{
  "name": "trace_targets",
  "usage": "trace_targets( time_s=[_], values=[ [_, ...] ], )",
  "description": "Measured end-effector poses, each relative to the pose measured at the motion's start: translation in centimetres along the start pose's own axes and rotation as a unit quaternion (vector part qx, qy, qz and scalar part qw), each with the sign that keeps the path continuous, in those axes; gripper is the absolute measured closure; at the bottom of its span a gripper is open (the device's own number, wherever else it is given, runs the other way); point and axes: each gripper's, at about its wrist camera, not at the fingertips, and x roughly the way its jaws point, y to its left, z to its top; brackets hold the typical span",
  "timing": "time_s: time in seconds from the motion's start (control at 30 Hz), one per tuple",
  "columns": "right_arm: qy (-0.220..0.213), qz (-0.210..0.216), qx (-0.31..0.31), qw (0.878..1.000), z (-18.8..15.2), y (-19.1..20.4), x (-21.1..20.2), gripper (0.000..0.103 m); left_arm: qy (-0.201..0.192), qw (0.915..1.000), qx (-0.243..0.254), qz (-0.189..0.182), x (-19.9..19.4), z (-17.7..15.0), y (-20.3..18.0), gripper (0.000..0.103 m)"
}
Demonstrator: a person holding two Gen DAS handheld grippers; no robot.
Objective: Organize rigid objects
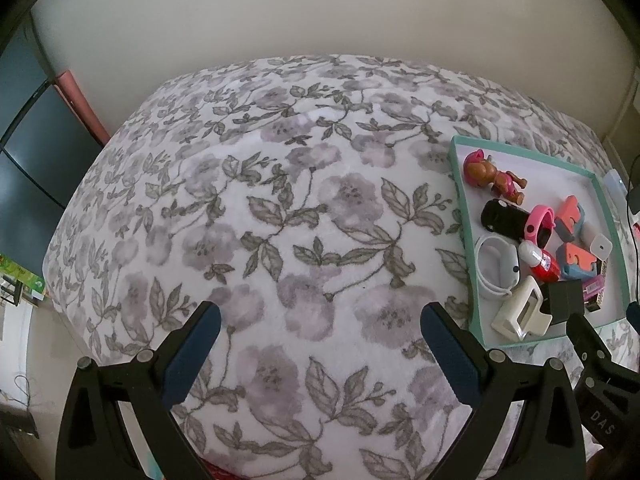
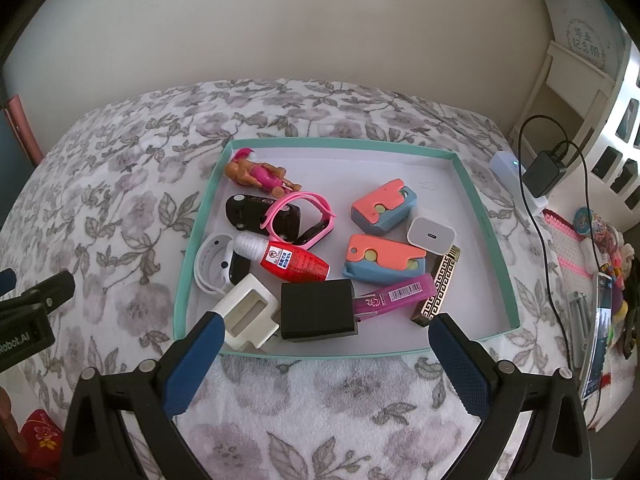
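You hold two grippers over a bed covered by a floral blanket (image 1: 280, 200). Your left gripper (image 1: 320, 344) is spread wide with nothing between its fingers, above bare blanket. Your right gripper (image 2: 324, 356) is likewise spread and empty, at the near edge of a shallow teal-rimmed box (image 2: 344, 145) lying on the blanket. All the small rigid objects in view sit inside that box, in a loose jumble: a doll with pink hair (image 2: 256, 172) at the far left corner, a pink watch band (image 2: 300, 216) draped over a black toy car (image 2: 244, 210), a red glue bottle (image 2: 296, 258), a white band (image 2: 210, 264), two coral-and-blue blocks (image 2: 382, 204), a white charger cube (image 2: 430, 230), a black box (image 2: 318, 310), a cream holder (image 2: 248, 314), a purple case (image 2: 394, 294) and a gold-patterned bar (image 2: 440, 284). This fits either objects gathered into the box or objects waiting to be taken out and sorted; which, I cannot tell. Any pick here calls for care, since the pieces overlap and touch.
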Motion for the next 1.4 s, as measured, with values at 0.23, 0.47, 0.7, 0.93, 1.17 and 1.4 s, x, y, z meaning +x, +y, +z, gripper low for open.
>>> trace_targets(
  time_s=[0.23,0.47,0.7,0.93,1.17,1.4],
  values=[
    [0.000,0.000,-0.001,1.000,-0.03,0.02,0.03,0.000,0.000,1.0000,-0.005,-0.003,0.01,0.02,0.16,0.003],
    [0.000,0.000,0.000,1.000,-0.02,-0.01,0.04,0.000,-0.001,1.0000,-0.002,-0.002,0.00,0.02,-0.01,0.003],
    [0.000,0.000,-0.001,1.000,-0.01,-0.03,0.02,0.000,0.001,1.0000,-0.004,-0.006,0.01,0.00,0.04,0.003],
    [0.000,0.000,-0.001,1.000,0.00,-0.03,0.00,0.000,0.002,1.0000,-0.002,-0.005,0.07,-0.05,0.06,0.003],
    [0.001,0.000,-0.001,1.000,0.01,-0.03,0.00,0.000,0.004,1.0000,-0.003,-0.007,0.20,-0.09,0.10,0.003],
    [0.001,-0.001,-0.001,1.000,-0.03,-0.01,0.03,0.000,0.006,1.0000,0.003,-0.003,0.30,-0.19,-0.07,0.003]
  ],
)
